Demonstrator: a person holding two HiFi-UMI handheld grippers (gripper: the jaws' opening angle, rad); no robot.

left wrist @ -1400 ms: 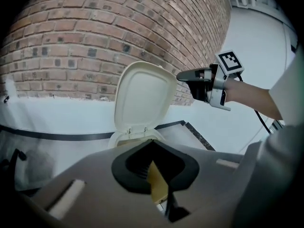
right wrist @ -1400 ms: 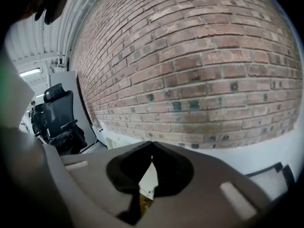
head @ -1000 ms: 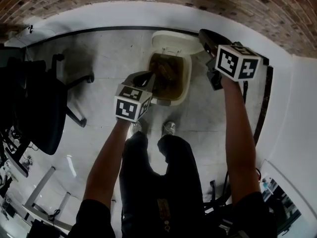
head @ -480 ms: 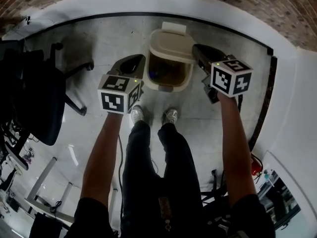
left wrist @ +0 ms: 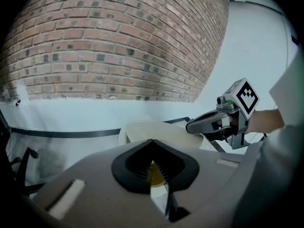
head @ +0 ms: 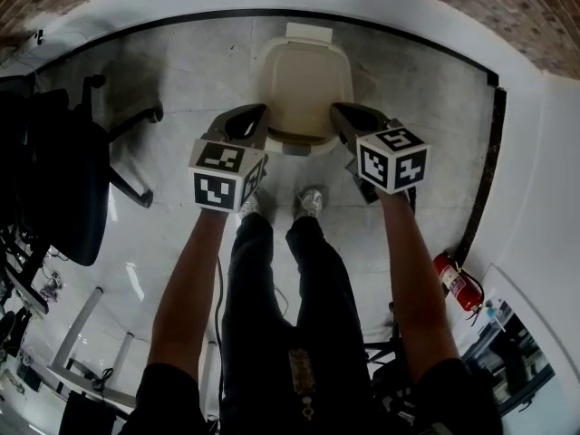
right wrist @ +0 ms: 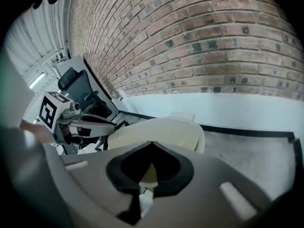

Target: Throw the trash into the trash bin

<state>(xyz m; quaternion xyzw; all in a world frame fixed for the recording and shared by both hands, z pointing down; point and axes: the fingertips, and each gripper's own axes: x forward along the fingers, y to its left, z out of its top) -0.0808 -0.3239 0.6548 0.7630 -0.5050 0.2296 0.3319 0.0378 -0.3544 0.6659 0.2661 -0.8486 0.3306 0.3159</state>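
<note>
The cream trash bin (head: 304, 80) stands on the floor in front of my feet, with its lid down flat over the opening. No trash shows anywhere. My left gripper (head: 256, 112) hangs just off the bin's front left corner and is shut with nothing in it. My right gripper (head: 339, 111) mirrors it at the front right corner; its jaws look shut and empty. In the left gripper view the bin lid (left wrist: 159, 132) lies beyond my shut jaws (left wrist: 152, 142), and the right gripper (left wrist: 191, 126) reaches in from the right. The right gripper view shows the lid (right wrist: 164, 129) and the left gripper (right wrist: 110, 125).
A black office chair (head: 63, 179) stands at the left. A red fire extinguisher (head: 458, 284) leans by the wall at the right. The person's shoes (head: 311, 202) are just short of the bin. A brick wall with a white base and a black strip runs behind it.
The bin stood open with its lid up a second ago; the lid is down now. The left gripper drew back from the opening, and the right one came down to the bin's side.
</note>
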